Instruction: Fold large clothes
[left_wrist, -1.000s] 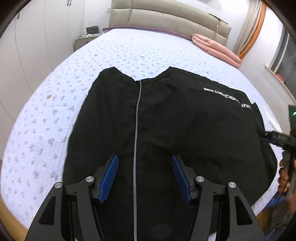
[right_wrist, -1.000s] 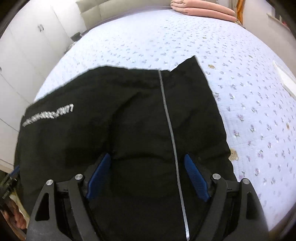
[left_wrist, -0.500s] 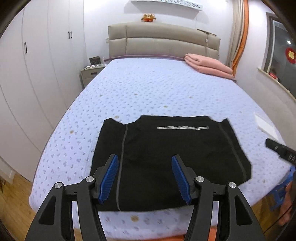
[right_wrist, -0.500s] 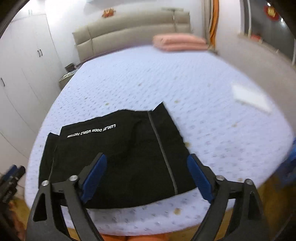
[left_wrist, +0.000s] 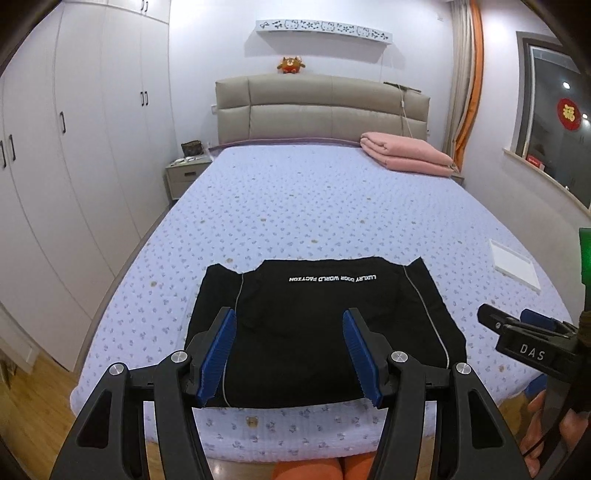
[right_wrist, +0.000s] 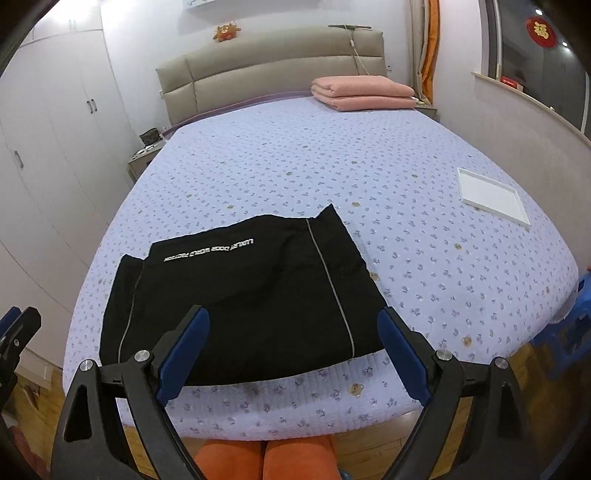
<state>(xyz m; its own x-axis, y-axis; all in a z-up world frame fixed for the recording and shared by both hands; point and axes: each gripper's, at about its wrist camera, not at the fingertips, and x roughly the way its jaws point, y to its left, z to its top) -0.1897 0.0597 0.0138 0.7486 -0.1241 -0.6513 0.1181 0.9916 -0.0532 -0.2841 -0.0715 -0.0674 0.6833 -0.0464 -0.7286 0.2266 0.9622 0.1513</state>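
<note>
A black garment (left_wrist: 317, 325) with white lettering and thin grey side stripes lies folded into a flat rectangle near the foot edge of the bed; it also shows in the right wrist view (right_wrist: 240, 295). My left gripper (left_wrist: 290, 356) is open and empty, held back above the foot of the bed, clear of the garment. My right gripper (right_wrist: 293, 354) is open and empty, also held back off the bed. The right gripper shows at the right edge of the left wrist view (left_wrist: 524, 336).
The bed (left_wrist: 332, 206) has a lilac patterned cover. A folded pink blanket (left_wrist: 404, 155) lies by the headboard. A white flat tray (right_wrist: 493, 199) lies on the bed's right side. Wardrobes (left_wrist: 74, 147) and a nightstand (left_wrist: 184, 173) stand left. A blue stool (right_wrist: 572, 332) stands right.
Both grippers have pulled back and up from close over the garment to beyond the foot of the bed. The garment lies still, and both grippers stay open.
</note>
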